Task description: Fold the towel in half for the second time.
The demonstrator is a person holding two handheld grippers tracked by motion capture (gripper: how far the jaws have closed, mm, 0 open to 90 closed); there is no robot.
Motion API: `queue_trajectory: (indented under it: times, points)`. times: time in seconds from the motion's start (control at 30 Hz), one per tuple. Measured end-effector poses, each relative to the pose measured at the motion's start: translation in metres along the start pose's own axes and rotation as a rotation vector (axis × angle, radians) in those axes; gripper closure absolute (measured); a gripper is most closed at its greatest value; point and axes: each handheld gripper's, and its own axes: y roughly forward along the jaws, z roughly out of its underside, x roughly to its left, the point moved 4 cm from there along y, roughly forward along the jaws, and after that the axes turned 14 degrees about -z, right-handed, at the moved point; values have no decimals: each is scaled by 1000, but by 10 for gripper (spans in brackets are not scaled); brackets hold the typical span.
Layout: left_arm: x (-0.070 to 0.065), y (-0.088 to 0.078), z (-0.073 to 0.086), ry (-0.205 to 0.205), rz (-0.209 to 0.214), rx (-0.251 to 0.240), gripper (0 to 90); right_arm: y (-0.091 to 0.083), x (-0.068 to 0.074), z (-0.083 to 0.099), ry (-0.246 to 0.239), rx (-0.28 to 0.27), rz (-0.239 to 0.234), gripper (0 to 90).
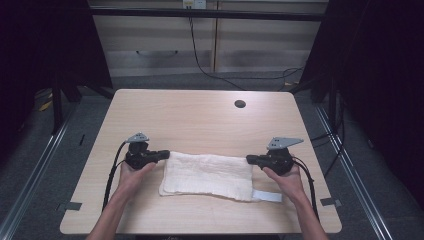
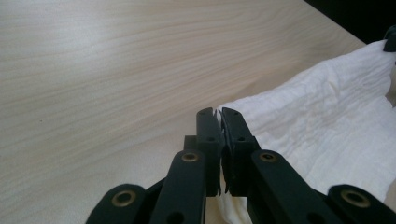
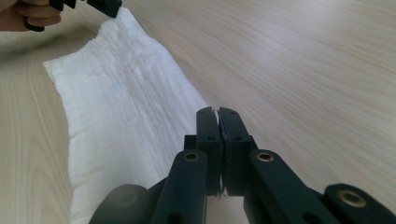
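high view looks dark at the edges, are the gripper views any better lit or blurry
High view: table evenly lit, surroundings nearly black. Left gripper view: bright, white towel sharp, nearest parts of the left gripper soft. Right gripper view: wood grain blurs far off, right gripper dark, no glare.

Pale wooden table [image 1: 200, 115], folded white cloth [image 1: 207, 175] lying flat on it
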Motion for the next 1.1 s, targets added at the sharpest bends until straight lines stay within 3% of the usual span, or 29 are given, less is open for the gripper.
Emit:
queue_trajectory:
  times: [0.23,0.33,0.4,0.53,0.73,0.8,1.03,1.07,1.1]
  points:
    - [-2,0,-12,4,-6,-25,870,-4,-18,-12,40,-51,26,887]
    - [-1,1,-13,27,-21,-9,870,3,-10,-11,16,-42,-13,887]
    - [2,0,-12,8,-28,-15,870,6,-2,-8,3,-39,-34,887]
    - [4,-1,-10,10,-39,-15,870,10,11,0,-15,-22,-54,886]
    - [5,1,-9,-12,-60,-19,871,12,32,16,-15,-29,-83,886]
    - [4,2,-8,-11,-64,-23,871,14,43,22,-31,4,-99,886]
    - [2,2,-6,-4,-72,-25,871,11,53,27,-27,11,-125,886]
    - [1,2,-6,-6,-73,-26,871,12,55,28,-21,19,-140,886]
    - [1,3,-6,-5,-77,-26,872,17,59,33,-27,69,-158,886]
